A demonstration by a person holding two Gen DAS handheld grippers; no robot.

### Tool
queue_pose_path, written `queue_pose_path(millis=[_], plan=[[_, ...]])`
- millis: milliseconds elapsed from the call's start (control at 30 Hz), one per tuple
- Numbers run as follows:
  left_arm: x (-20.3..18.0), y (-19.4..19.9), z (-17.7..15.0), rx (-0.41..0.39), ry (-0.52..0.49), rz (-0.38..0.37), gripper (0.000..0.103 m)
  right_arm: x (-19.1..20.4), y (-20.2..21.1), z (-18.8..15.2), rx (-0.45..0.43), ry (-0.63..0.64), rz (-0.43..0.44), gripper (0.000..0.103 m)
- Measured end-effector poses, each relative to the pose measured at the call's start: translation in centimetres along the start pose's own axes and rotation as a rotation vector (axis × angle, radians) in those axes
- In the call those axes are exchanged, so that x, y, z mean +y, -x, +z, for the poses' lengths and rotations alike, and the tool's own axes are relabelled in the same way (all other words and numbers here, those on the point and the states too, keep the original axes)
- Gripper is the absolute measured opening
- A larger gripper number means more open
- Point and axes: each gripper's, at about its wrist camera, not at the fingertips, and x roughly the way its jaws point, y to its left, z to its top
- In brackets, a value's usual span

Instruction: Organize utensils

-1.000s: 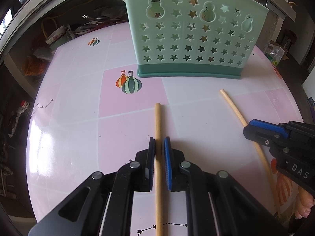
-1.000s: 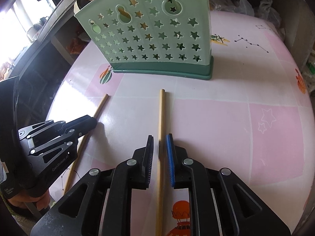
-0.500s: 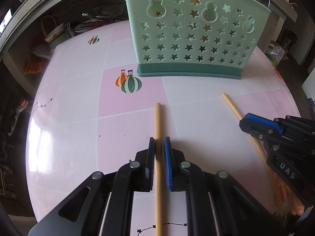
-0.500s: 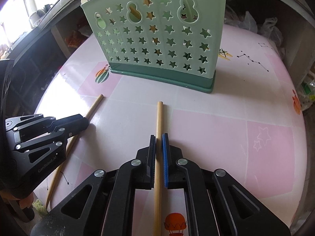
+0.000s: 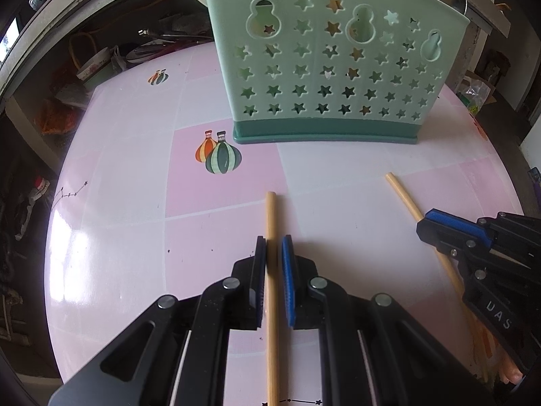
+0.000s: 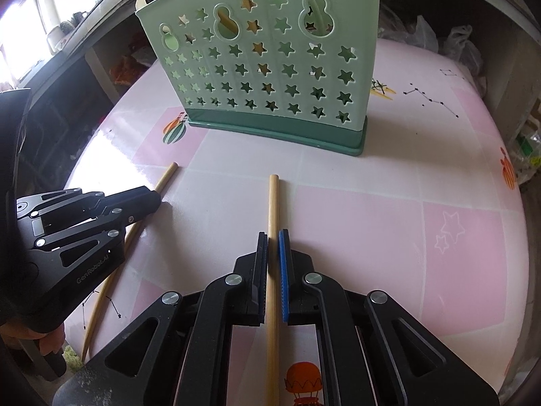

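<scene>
the left gripper (image 5: 273,253) sits low over the pink-and-white checked worktop (image 5: 128,237), its fingers (image 5: 259,270) narrowed around a wooden chopstick (image 5: 271,223). the black pad appears to touch the stick, while a thin gap shows on the blue pad's side, so whether it is truly clamped cannot be told. the stick lies flat on the worktop, running straight out from between the fingers with its far end pointing toward the holder.

the right gripper (image 6: 273,250) is set the same way on a second chopstick (image 6: 272,203), its fingers (image 6: 262,270) drawn in close on both sides of the stick, apparently gripping it. this stick also lies along the worktop, its tip aimed at the holder's base and stopping well short of it.

the mint green utensil holder (image 5: 324,77) stands upright at the far side of the worktop, its front wall pierced with star and gourd-shaped holes above a darker green base. through the holes and over the rim, wooden handles and pale rounded utensil ends show inside it.

each gripper shows in the other's view: the right one at the right edge of the left wrist view, the left one at the left edge of the right wrist view, the two sticks lying apart and angled slightly toward each other. a printed hot-air balloon (image 5: 219,155) marks the worktop near the holder's left corner.
</scene>
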Motion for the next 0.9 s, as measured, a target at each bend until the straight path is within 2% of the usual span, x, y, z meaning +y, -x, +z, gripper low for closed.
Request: queue_pose_path(millis=[900], plan=[[-0.04, 0.07, -0.16, -0.005, -0.001, 0.000, 0.009, -0.25, 0.07, 0.21, 0.000, -0.008, 0.006, 0.005]])
